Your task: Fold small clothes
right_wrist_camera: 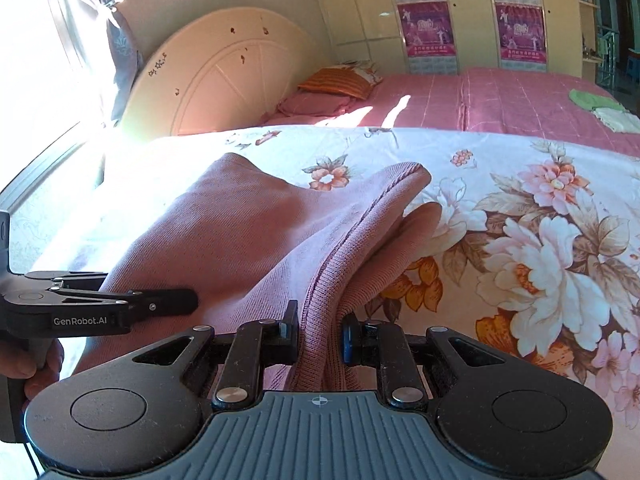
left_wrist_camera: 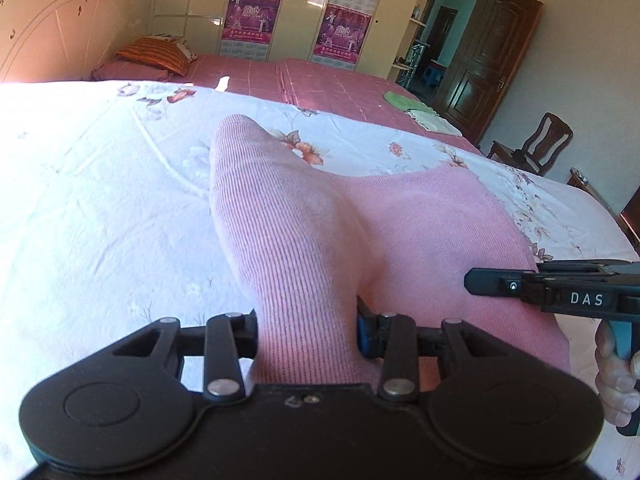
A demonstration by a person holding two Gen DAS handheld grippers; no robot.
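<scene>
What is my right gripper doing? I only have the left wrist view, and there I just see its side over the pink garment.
Observer: The right gripper is shut on a bunched, ribbed edge of the pink garment.
Operator: Is anything to the right of the garment? My view cuts off there.
Observer: Only bare floral sheet with large pink and orange flowers.
Operator: Where is that glare coming from?
Observer: A window with a tied-back curtain, beside the headboard.
Operator: And the left gripper?
Observer: The left gripper is clamped on a fold of the same garment.
</scene>
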